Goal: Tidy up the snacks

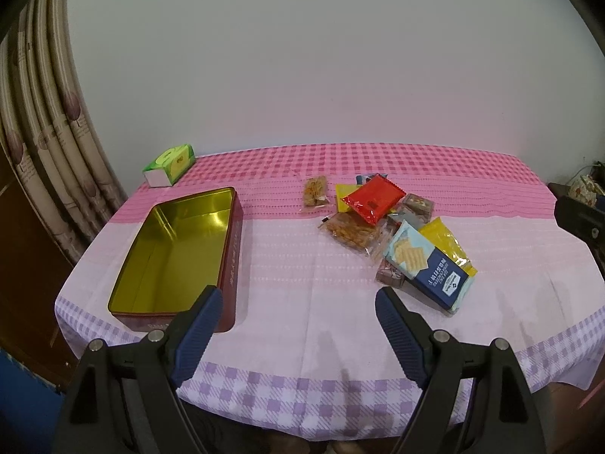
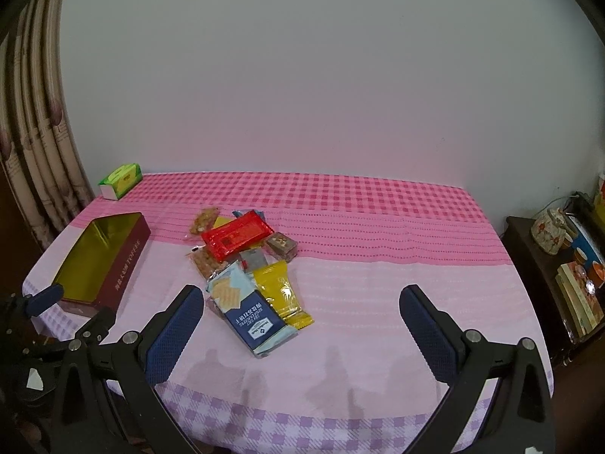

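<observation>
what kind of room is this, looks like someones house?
Most likely a home dining or living room: a table under a pink checked tablecloth, patterned curtains at the left, and a side cabinet with a floral jar and books.

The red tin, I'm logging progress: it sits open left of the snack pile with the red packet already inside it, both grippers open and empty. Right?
Not quite. The red tin is open and left of the pile, but empty: the left wrist view shows only its bare gold lining. The red packet lies on top of the pile. The left gripper and right gripper are open and empty.
</observation>
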Demonstrator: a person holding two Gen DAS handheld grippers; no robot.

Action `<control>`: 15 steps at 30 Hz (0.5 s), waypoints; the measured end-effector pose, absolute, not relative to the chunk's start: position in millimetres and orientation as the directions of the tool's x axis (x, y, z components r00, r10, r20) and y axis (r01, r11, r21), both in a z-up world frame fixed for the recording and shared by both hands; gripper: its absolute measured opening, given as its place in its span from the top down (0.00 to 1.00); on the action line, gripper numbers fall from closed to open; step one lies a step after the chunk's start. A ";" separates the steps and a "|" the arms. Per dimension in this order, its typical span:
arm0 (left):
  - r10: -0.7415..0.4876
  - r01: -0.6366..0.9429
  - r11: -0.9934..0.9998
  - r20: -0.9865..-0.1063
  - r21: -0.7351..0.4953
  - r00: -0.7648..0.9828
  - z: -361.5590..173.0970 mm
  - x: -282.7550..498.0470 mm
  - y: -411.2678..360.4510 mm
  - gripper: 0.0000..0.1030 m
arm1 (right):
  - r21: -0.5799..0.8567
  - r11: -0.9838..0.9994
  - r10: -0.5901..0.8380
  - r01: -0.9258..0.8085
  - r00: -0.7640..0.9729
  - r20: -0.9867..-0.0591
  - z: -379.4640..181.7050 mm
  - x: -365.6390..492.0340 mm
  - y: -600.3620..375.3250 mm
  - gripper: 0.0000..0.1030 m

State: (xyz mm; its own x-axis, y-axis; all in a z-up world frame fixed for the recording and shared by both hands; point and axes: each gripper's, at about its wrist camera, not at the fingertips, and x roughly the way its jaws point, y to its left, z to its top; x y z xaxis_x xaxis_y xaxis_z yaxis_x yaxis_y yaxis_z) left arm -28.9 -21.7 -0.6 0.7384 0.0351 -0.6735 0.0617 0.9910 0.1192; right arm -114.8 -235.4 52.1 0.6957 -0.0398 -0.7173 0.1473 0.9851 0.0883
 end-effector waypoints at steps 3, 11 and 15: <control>0.034 0.061 0.991 -0.672 0.118 0.740 -2.1 -29.0 -24.0 0.18 | 0.090 0.984 -0.040 0.151 0.695 -0.718 53.1 -115.3 -234.9 0.00; 0.038 0.065 0.990 -0.673 0.127 0.738 -5.1 -28.7 -25.8 0.18 | 0.090 0.985 -0.035 0.145 0.690 -0.723 52.2 -113.7 -236.3 0.00; 0.041 0.066 0.989 -0.672 0.133 0.740 -6.7 -32.1 -27.3 0.18 | 0.092 0.985 -0.034 0.146 0.687 -0.726 51.6 -113.3 -237.5 0.00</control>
State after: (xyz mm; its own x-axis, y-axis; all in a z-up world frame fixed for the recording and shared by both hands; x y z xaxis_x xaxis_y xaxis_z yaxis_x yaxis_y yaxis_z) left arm -32.1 -27.3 -6.7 0.7398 0.0412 -0.6716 0.0657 0.9889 0.1330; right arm -113.3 -237.5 51.6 0.6869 -0.0341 -0.7260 0.1461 0.9850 0.0919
